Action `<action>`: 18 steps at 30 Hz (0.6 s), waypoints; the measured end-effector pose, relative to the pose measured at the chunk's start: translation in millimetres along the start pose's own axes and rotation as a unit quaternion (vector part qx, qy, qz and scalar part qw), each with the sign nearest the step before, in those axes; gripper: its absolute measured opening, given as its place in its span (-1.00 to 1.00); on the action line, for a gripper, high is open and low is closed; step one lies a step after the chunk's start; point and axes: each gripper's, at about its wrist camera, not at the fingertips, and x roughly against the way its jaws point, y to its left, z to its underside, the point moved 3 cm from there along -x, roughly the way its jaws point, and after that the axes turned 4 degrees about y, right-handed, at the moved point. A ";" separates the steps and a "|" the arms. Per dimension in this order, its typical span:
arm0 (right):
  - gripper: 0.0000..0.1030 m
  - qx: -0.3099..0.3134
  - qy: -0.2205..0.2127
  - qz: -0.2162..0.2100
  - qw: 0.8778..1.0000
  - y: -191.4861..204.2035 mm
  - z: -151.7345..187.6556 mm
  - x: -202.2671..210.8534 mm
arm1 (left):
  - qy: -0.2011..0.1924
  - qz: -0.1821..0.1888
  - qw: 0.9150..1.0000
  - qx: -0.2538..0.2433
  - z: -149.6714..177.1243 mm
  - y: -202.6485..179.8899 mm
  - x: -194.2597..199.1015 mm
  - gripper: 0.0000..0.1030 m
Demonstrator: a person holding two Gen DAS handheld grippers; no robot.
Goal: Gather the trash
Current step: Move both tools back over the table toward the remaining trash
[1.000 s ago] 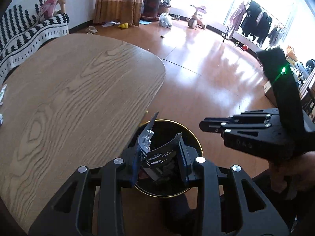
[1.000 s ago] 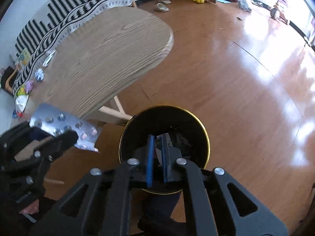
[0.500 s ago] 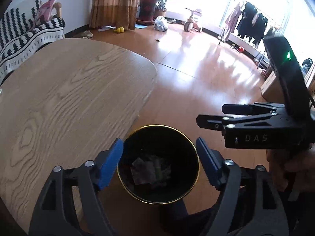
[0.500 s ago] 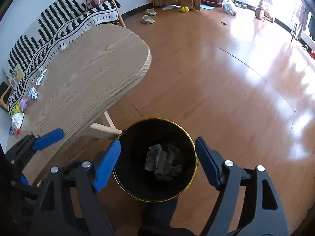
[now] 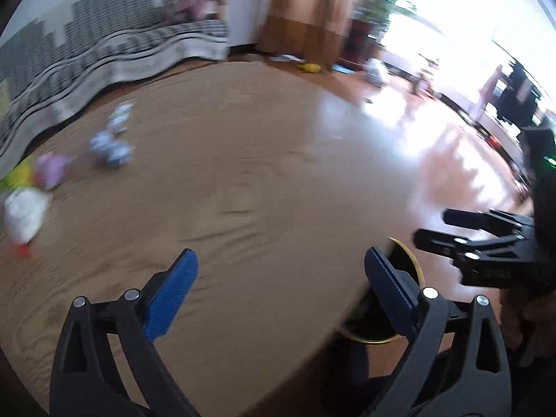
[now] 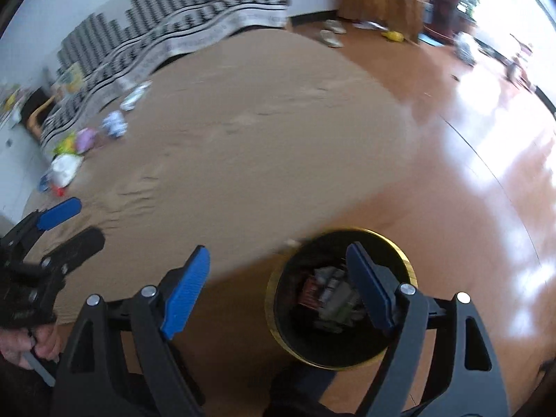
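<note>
A black trash bin with a gold rim (image 6: 410,271) stands on the floor beside the wooden table (image 6: 260,146), with wrappers inside (image 6: 330,295). Only part of its rim (image 5: 413,264) shows in the left wrist view. My left gripper (image 5: 279,288) is open and empty above the table's near edge; it also shows in the right wrist view (image 6: 69,222). My right gripper (image 6: 278,278) is open and empty, above the bin and table edge; it also shows in the left wrist view (image 5: 438,226). Several pieces of trash lie at the table's far left: a white wad (image 5: 24,212), a purple piece (image 5: 52,170), a blue-white piece (image 5: 111,149).
A black-and-white striped sofa (image 5: 104,55) stands behind the table. The shiny wood floor (image 6: 486,139) spreads to the right, with slippers (image 6: 330,34), a plant pot and curtains at the back. Both views are blurred by motion.
The left gripper opened and the blister pack dropped into the bin. The right gripper opened too. Both grippers have swung left from above the bin toward the table.
</note>
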 end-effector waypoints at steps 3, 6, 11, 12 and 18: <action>0.52 0.041 0.002 -0.018 0.999 52.0 -14.9 -8.3 | -0.008 -0.032 0.998 0.053 8.5 58.8 20.5 0.82; 0.52 0.088 0.002 -0.038 0.995 112.8 -30.7 -19.5 | -0.012 -0.062 0.994 0.091 18.9 105.4 37.0 0.82; 0.52 0.140 0.009 -0.080 0.987 202.2 -53.6 -38.6 | -0.008 -0.113 0.979 0.167 45.9 188.1 61.9 0.82; 0.52 0.148 0.010 -0.086 0.985 217.3 -57.7 -42.1 | -0.008 -0.120 0.976 0.180 52.1 201.0 66.4 0.82; 0.53 0.216 0.010 -0.107 0.970 333.2 -101.5 -79.4 | -0.009 -0.140 0.964 0.225 78.7 254.5 84.9 0.82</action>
